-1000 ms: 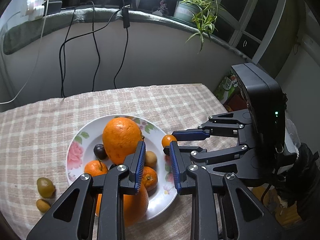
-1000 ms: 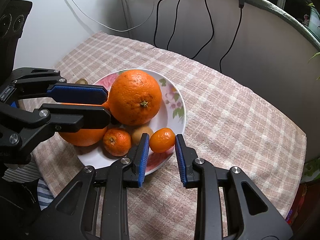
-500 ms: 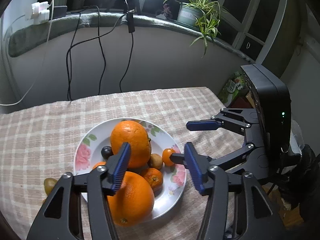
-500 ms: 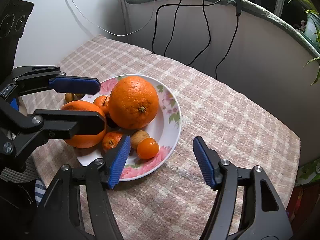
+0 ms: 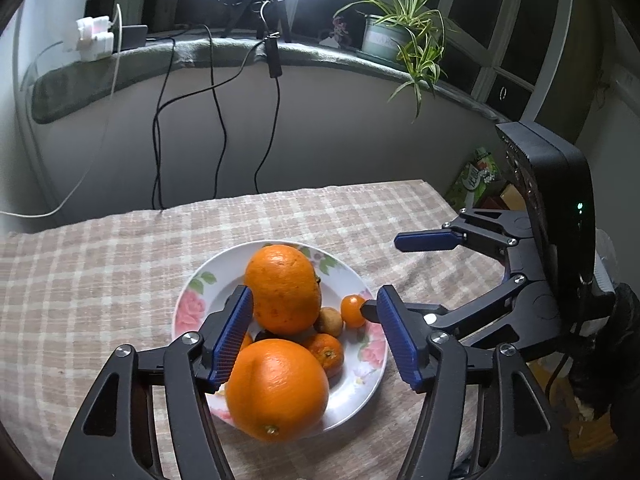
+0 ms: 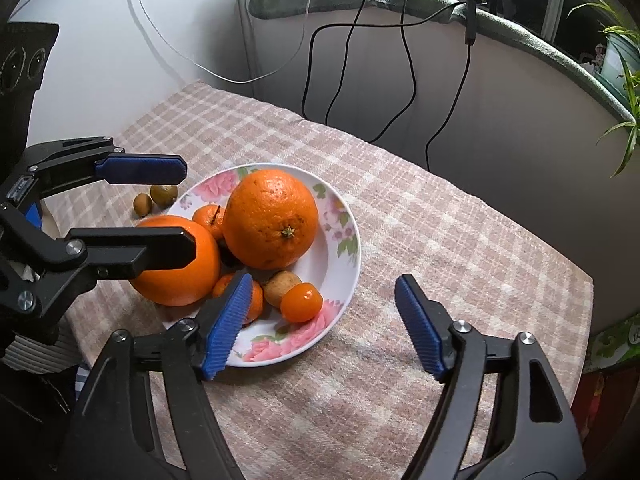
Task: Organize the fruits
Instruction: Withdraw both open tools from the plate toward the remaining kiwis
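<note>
Plate: white, pink floral rim, sits on the checked cloth, piled with fruit.

Two big oranges: one mid-plate, stem end facing the right cam; the other at the plate's near-left edge, overhanging the rim. They look to be touching, but I can't be sure.

Three mandarins: one behind, between the big two; one at the front, partly hidden by a finger; one small, glossy at the front rim. One tan round fruit touches the glossy one. Something dark sits under the big oranges; can't identify it.

Off the plate, on the cloth to its left: two small olive-brown fruits, side by side.

Left gripper: jaws wide and opening, pads not touching fruit; it hangs over the near orange.

Right gripper: jaws wide and opening, nothing held; it hangs above the front rim, with the glossy mandarin in line with the gap.
</note>
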